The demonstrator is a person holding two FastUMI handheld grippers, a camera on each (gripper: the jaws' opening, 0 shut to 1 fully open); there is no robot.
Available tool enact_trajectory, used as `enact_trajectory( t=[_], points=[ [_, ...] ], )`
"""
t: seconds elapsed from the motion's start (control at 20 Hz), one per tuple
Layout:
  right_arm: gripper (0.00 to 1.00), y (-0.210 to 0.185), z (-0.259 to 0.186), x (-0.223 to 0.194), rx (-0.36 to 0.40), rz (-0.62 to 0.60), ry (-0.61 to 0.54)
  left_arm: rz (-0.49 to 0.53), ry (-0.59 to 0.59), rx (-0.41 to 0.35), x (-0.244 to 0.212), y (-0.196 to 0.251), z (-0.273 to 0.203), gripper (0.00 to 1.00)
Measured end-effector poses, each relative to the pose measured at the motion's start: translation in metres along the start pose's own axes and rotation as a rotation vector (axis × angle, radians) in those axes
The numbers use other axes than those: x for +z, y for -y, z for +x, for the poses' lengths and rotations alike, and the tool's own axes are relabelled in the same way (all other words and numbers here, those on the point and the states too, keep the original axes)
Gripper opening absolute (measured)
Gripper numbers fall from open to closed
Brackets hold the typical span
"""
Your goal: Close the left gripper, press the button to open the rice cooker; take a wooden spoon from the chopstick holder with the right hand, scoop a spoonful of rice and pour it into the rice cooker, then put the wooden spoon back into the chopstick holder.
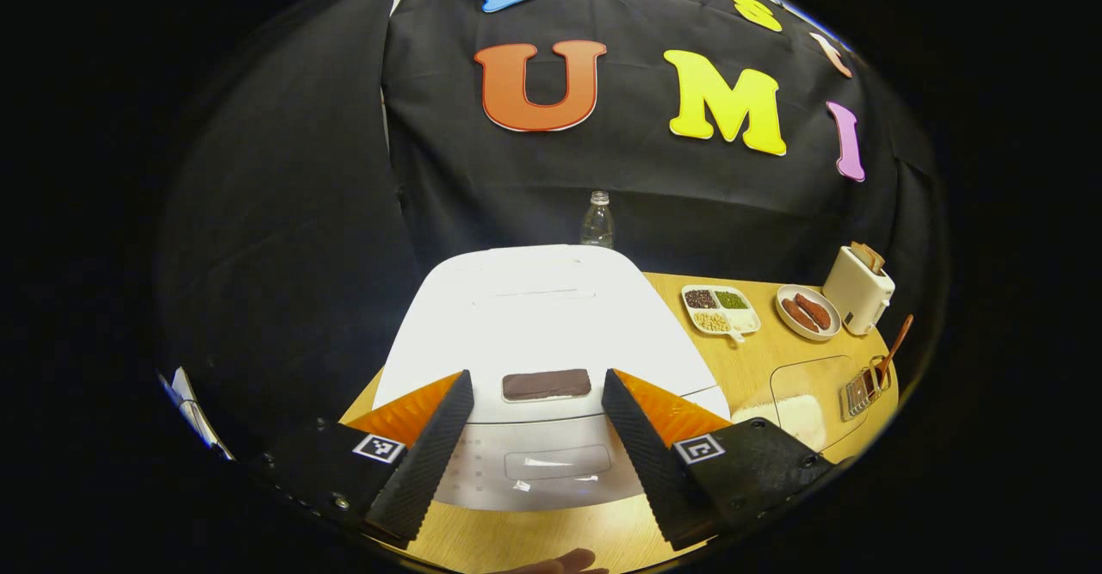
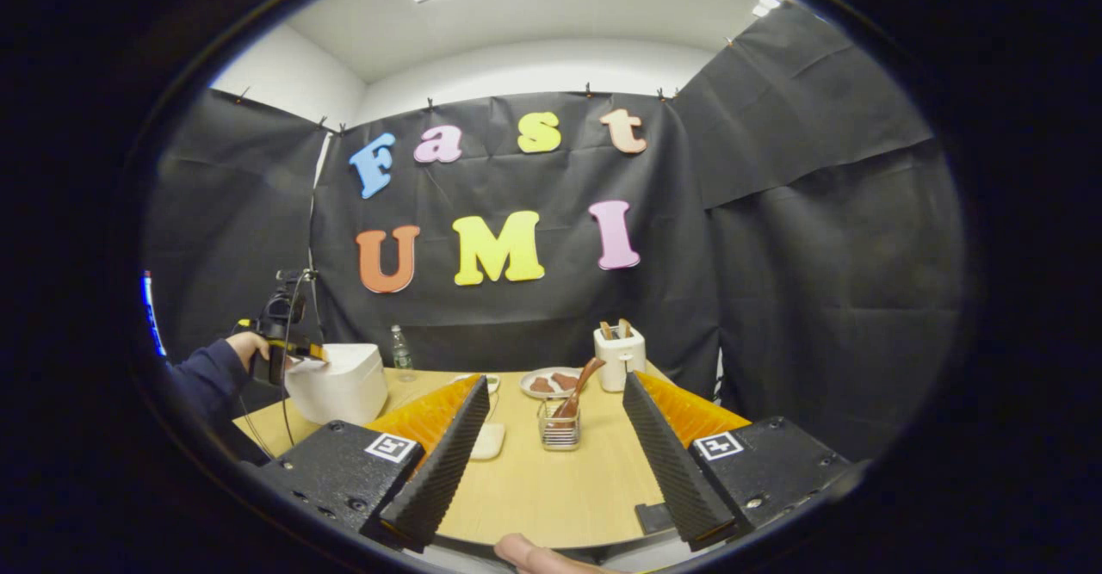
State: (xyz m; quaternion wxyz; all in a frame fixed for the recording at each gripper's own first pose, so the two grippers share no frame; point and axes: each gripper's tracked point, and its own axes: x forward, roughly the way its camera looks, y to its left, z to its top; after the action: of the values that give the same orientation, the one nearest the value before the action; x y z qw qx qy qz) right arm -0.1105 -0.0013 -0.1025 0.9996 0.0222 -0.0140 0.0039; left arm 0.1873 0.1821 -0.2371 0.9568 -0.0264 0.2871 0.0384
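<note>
left tongs [image 1: 537, 389]: yours, spread wide, nothing between the fingers; they hang over the front of the rice cooker [image 1: 551, 316], one finger on either side of the dark button [image 1: 547, 384], touching neither
rice cooker: white, lid down, at the left end of the surface [image 1: 775, 359]; in the right gripper view it sits far left [image 2: 337, 382] with your sleeved hand [image 2: 245, 346] holding the left tongs just above it
right tongs [image 2: 551, 402]: yours, also wide apart and empty, low over the near edge of the surface [image 2: 551, 488], well short of the holder
chopstick holder: clear glass [image 2: 560, 426], upright mid-surface, framed between the right fingers; seen far right in the left gripper view [image 1: 861, 391]
wooden spoon: standing in the holder, handle leaning up to the right [image 2: 578, 385]; same lean in the left gripper view [image 1: 895, 346]
rice: white heap in a clear container [image 1: 805, 398] just right of the cooker
other items: divided dish of beans [image 1: 721, 310], plate of sausages [image 1: 807, 311], toaster with bread [image 1: 858, 288], plastic bottle [image 1: 597, 219] behind the cooker
fingertip: bottom edge of the right gripper view [image 2: 521, 550], yours
</note>
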Motion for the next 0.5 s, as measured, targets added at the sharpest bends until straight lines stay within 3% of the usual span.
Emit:
enact_trajectory(
  t=[0.5],
  points=[
    [1.00, 0.014, 0.000, 0.006, -0.062, -0.003, 0.013, -0.019, 0.035, 0.016, 0.005, 0.001, -0.002, 0.98]
  ],
)
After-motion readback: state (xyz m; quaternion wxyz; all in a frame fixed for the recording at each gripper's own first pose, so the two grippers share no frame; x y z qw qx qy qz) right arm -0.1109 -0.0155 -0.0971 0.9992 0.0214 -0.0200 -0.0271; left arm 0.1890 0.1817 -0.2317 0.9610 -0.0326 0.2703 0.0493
